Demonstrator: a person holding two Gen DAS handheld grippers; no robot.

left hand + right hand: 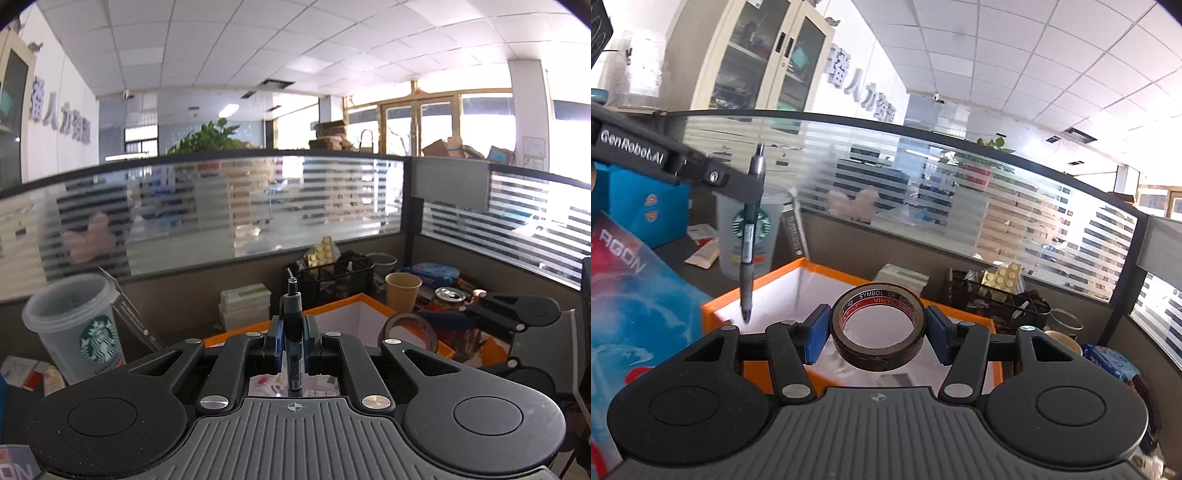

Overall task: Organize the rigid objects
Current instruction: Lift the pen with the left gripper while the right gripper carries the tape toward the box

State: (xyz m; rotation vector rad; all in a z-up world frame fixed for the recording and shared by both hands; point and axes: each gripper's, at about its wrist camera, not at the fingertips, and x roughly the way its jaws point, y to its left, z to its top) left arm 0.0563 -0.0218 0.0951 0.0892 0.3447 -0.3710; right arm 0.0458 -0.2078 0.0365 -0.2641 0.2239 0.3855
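Observation:
My left gripper (293,343) is shut on a dark pen (293,332), held upright between its blue pads above an orange-rimmed white box (347,310). In the right wrist view the same pen (750,236) hangs from the left gripper (753,192) over the box's left corner. My right gripper (878,332) is shut on a black roll of vinyl tape (879,326) and holds it above the orange box (768,288). The tape roll also shows in the left wrist view (408,332), with the right gripper (517,310) at the right.
A Starbucks cup (74,325) stands left of the box, also in the right wrist view (750,229). A black mesh organizer (332,277) with a yellow brick, a paper cup (402,291), a can (448,297) and stacked booklets (243,302) sit behind the box. A glass partition bounds the desk.

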